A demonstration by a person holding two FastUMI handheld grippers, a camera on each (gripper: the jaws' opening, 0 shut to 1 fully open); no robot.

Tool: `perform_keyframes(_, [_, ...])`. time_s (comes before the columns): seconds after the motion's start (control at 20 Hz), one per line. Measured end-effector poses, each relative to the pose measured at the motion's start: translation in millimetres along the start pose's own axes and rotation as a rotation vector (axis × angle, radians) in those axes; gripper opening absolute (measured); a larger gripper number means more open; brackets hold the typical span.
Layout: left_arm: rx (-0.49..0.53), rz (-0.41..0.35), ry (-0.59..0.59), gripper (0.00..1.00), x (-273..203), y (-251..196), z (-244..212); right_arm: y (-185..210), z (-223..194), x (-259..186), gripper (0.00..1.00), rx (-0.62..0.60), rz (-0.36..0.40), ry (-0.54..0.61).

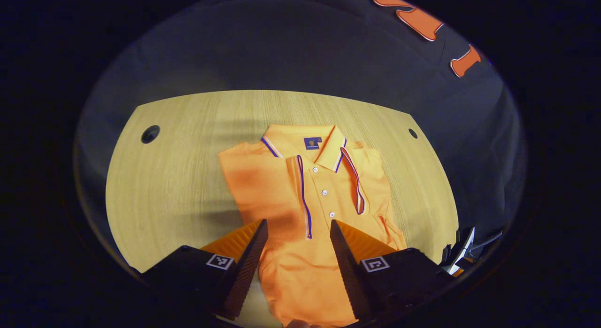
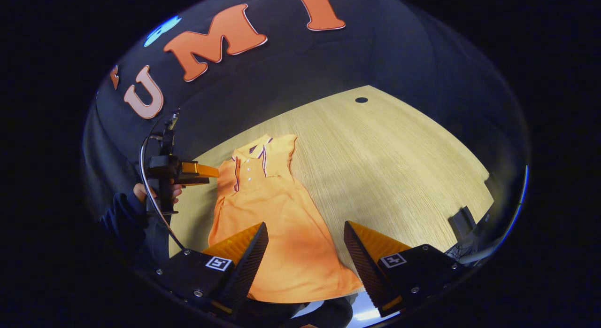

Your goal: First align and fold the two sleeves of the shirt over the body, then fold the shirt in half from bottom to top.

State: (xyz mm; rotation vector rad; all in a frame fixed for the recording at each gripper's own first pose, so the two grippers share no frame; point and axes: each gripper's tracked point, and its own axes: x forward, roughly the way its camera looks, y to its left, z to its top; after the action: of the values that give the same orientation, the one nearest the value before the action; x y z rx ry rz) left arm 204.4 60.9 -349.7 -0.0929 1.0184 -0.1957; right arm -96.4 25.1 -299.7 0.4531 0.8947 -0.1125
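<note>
An orange polo shirt [image 1: 263,182] lies flat on the wooden table [image 1: 178,144], collar toward the far side. Both sleeves are folded in over the body, their striped cuffs lying either side of the button placket. My left gripper [image 1: 298,223] hovers open over the shirt's lower middle, nothing between its fingers. In the right gripper view the shirt [image 2: 277,210] stretches away from me, its hem near the table's front edge. My right gripper [image 2: 305,224] is open above the hem's right part. The left gripper [image 2: 199,170], held by a hand, hangs over the shirt's left side.
Round cable holes [image 1: 150,134] [image 1: 412,133] mark the table's far corners, and one hole [image 2: 361,100] shows in the right gripper view. A dark object [image 2: 462,222] sits at the table's right edge. Bare wood [image 2: 385,159] spreads right of the shirt.
</note>
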Motion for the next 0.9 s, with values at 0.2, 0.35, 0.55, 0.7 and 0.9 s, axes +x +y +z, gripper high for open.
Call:
perform_keyframes(0.2, [-0.036, 0.029, -0.125, 0.88, -42, 3, -17, -4, -7, 6, 0.99, -0.070, 0.024, 0.028])
perform_keyframes(0.35, [-0.031, 0.075, -0.123, 0.96, -63, 5, -52, -9, -19, 12, 0.99, -0.122, 0.042, 0.065])
perform_keyframes(0.55, [-0.009, 0.126, -0.084, 0.96, -84, 9, -110, -20, -40, 19, 0.99, -0.179, 0.045, 0.129])
perform_keyframes(0.7, [-0.048, 0.132, -0.034, 0.96, -94, 6, -154, -28, -56, 21, 0.99, -0.207, 0.059, 0.172])
perform_keyframes(0.9, [-0.084, 0.150, 0.010, 0.99, -100, 0, -197, -42, -84, 25, 0.99, -0.285, 0.055, 0.241])
